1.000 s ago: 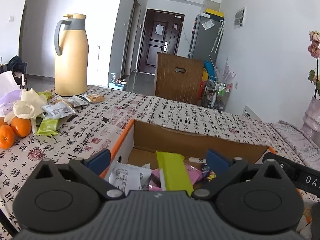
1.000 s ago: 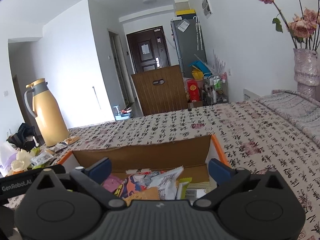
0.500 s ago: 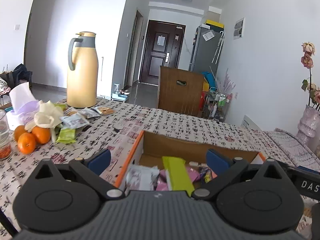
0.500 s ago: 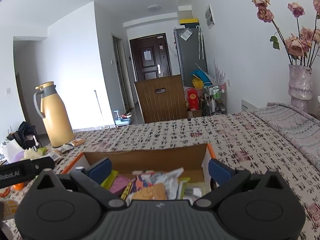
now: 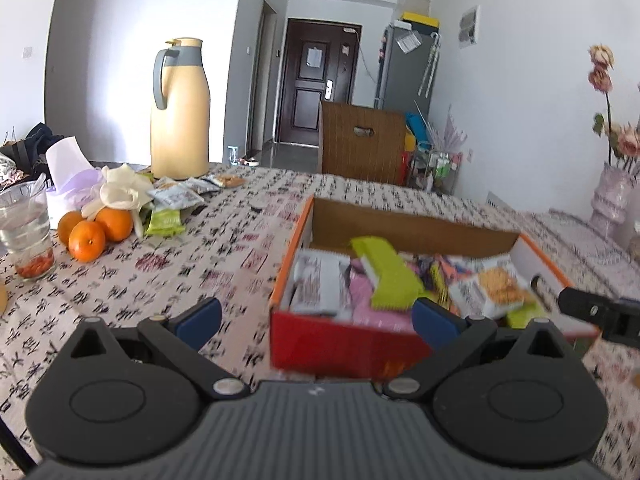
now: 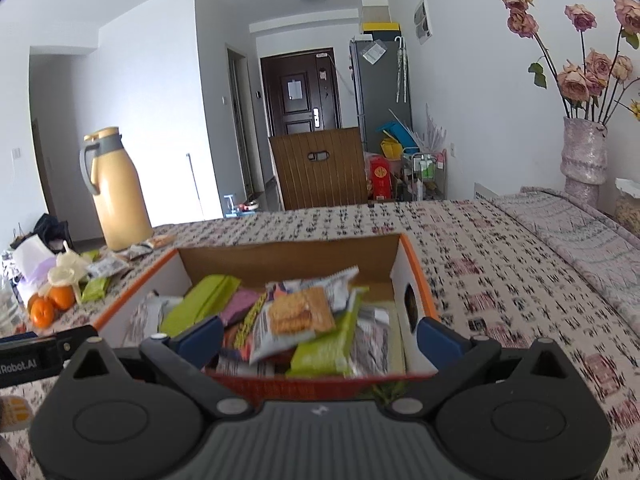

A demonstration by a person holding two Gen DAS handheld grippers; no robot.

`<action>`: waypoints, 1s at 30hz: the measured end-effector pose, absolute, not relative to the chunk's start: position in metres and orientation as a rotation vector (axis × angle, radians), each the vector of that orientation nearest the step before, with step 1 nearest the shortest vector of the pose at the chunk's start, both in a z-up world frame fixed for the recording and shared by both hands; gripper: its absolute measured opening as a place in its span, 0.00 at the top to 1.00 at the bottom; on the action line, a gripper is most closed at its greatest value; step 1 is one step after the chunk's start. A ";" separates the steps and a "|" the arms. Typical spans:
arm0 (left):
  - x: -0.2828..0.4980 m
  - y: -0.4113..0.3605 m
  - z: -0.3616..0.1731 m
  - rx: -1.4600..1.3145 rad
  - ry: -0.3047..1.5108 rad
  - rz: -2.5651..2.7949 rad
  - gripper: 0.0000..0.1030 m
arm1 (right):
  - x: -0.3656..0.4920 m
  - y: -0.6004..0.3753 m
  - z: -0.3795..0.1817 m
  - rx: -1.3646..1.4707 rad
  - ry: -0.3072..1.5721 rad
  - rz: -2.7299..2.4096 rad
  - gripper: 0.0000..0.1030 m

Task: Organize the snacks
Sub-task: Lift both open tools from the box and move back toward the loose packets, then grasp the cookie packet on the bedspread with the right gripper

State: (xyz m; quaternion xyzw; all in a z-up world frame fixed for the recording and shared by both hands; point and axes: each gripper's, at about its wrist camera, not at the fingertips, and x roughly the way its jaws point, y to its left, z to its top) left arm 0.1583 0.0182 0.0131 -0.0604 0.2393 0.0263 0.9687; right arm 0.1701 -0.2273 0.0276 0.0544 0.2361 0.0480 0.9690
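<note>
Above the snack box [image 6: 412,280], both hand-held grippers, left [image 5: 316,316] and right [image 6: 320,336], hang released, empty; next, probably fetching loose packets [image 5: 176,198] near the oranges [image 5: 96,228].

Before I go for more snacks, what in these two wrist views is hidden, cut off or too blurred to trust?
- Box bottom layer: both views, buried under the top packets.
- Packet labels in the box: motion blur, unreadable.
- Loose snacks beside the thermos: count unclear; glove and oranges overlap them.
- Right gripper near table edge: hidden by its own body.
- Glass: cut by left edge.
</note>
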 end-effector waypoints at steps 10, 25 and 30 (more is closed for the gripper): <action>0.128 0.034 -0.023 -0.064 0.529 0.021 0.00 | 0.134 -0.221 -0.002 0.043 0.569 0.098 0.00; 0.133 0.043 -0.047 -0.108 0.571 -0.022 0.00 | 0.156 -0.225 -0.020 0.048 0.648 0.087 0.00; 0.135 0.042 -0.047 -0.106 0.578 -0.029 0.00 | 0.172 -0.223 -0.025 0.051 0.676 0.101 0.01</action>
